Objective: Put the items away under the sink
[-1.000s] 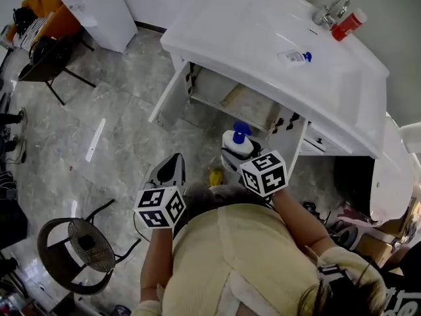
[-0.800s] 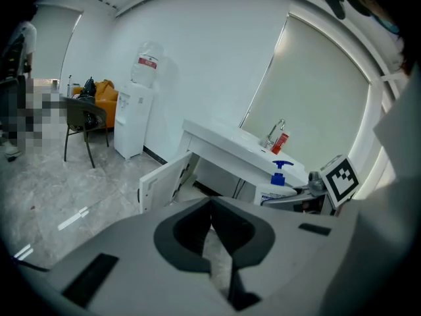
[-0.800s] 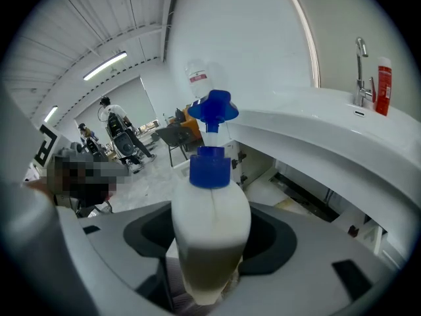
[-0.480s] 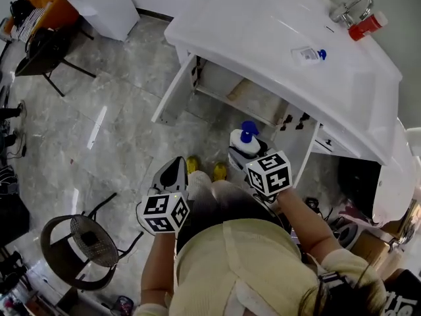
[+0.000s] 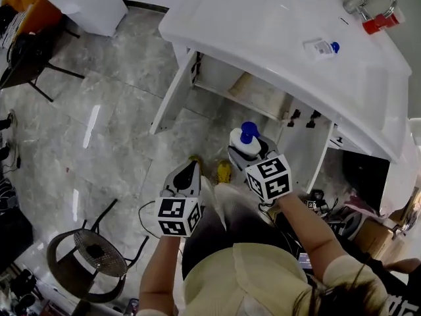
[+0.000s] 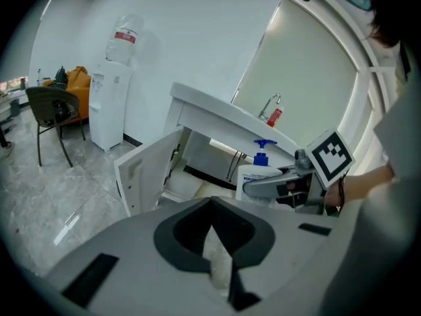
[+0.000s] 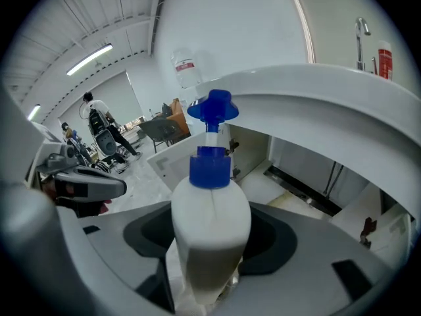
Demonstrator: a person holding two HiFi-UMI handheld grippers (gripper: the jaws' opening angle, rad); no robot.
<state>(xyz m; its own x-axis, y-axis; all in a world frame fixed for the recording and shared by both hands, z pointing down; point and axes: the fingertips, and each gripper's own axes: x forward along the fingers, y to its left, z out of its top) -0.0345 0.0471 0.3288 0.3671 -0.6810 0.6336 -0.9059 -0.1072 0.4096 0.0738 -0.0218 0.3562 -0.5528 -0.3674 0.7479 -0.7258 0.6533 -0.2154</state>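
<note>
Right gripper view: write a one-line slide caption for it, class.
Right gripper holds an upright white pump bottle, blue top, before the open cabinet under the sink counter.

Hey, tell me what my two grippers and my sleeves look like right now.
The left gripper and right gripper are both light grey, with broad fingers lined by black pads. Each carries a white cube printed with black square markers. Your top is pale yellow with short sleeves.

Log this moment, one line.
left gripper: shut, empty | right gripper: shut on bottle | cabinet: doors open | bottle: upright, not yet inside
</note>
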